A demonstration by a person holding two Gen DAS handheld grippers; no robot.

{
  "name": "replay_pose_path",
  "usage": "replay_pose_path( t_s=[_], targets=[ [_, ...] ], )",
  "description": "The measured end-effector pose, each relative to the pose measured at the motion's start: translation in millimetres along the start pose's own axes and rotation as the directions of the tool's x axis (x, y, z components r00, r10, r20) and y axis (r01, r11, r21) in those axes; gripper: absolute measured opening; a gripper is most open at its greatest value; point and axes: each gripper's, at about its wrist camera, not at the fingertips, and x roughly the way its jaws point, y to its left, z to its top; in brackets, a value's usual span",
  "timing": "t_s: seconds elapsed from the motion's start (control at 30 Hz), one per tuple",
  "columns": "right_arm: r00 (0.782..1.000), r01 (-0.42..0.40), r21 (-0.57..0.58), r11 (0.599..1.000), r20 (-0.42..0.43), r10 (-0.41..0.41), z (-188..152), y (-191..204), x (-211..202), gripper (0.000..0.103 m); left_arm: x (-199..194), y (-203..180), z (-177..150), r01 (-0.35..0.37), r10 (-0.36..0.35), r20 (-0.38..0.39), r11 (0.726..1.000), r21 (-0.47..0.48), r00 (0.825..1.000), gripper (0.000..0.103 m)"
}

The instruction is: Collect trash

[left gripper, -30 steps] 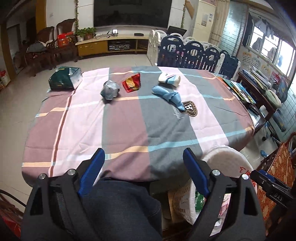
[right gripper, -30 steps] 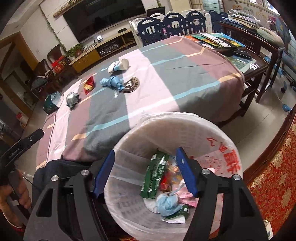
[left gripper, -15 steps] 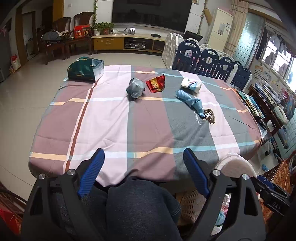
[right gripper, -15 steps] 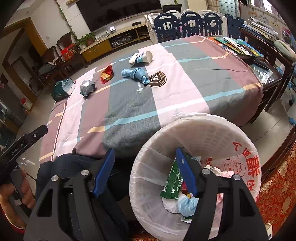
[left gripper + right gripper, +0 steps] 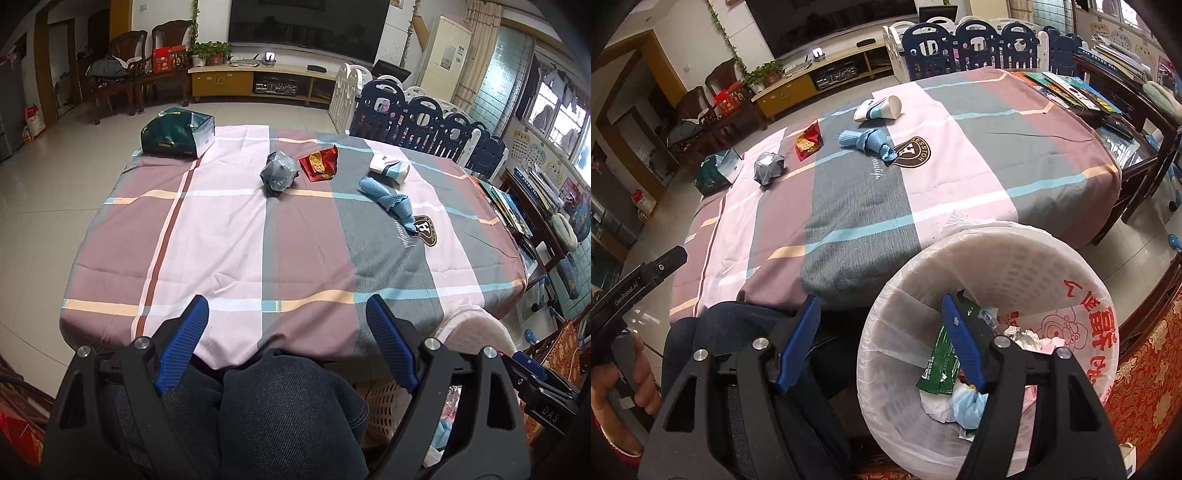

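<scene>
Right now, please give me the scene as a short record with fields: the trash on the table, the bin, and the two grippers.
table cover: striped cloth
trash on table: green carton, grey crumpled bag, red wrapper, white cup lying on its side, blue cloth
bin: white basket with liner, beside the table's near edge, holding wrappers and tissues
left gripper: jaws open, nothing between them
right gripper: jaws open, empty, one of them over the bin

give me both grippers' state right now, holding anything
Left gripper: open, holding nothing, above the near table edge.
Right gripper: open, holding nothing, by the bin.
</scene>
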Motion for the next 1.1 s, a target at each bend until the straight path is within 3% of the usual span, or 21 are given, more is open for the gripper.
replay_pose_path(
  t_s=[1.1],
  targets=[
    [1.0,0.002,0.019,1.0,-0.013,-0.001,-3.2,-7.9,8.4,0.067,9.0,6.7,-2.8,-0.034,0.034,-0.022,0.999,-0.01,0.999,0.087]
  ],
)
